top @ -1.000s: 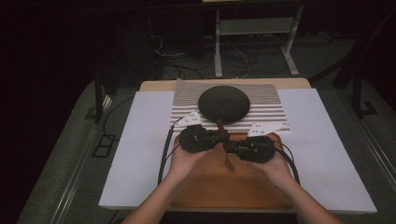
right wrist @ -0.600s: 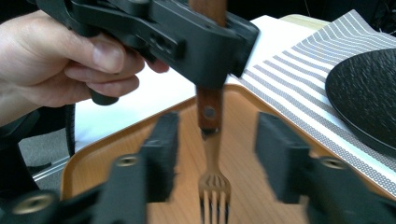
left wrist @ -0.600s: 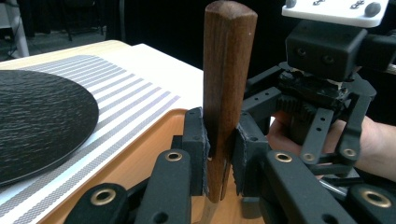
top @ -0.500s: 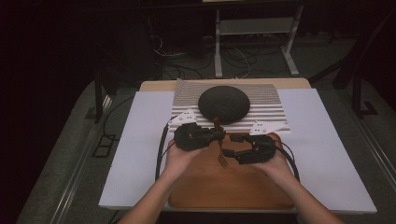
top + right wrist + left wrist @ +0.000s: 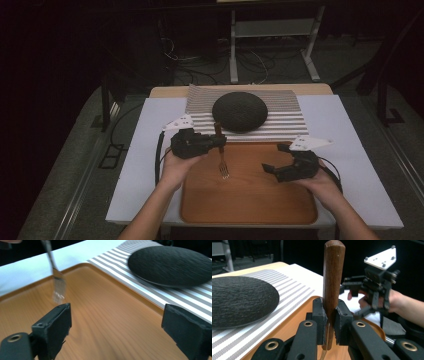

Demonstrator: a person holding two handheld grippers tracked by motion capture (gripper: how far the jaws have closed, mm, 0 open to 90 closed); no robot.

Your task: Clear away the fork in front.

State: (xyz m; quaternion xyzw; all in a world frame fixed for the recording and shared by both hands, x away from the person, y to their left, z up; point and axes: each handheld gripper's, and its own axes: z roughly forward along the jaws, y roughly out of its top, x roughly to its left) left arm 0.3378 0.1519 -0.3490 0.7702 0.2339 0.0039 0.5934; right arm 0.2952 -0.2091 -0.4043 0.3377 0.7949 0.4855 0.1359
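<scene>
At the left, the left hand-held gripper (image 5: 220, 141) was clenched on the dark wooden handle of a metal-tined fork (image 5: 220, 150), its pads pinching the handle low down. This left the rounded handle end standing clear above the jaws in the left gripper view, while the tines hung downward. Held upright like that, the fork hovered over the near-left part of the orange wooden tray (image 5: 250, 200), tines close to the tray's surface but, as far as could be judged, not resting on it. The vertical hold probably suited carrying the fork across to wherever it belonged, perhaps beside the dark grey round stone plate (image 5: 240, 111). That plate sat on the grey-and-white striped placemat (image 5: 292, 125) just beyond the tray, on the white-covered counter (image 5: 140, 165).

Further right, the right hand-held gripper (image 5: 272, 169) was released, its jaws spread wide and grasping nothing. It sat low over the tray's right side, pointing toward the fork but apart from it. That looked like a hand kept ready in case the fork needed steadying or passing over.
</scene>
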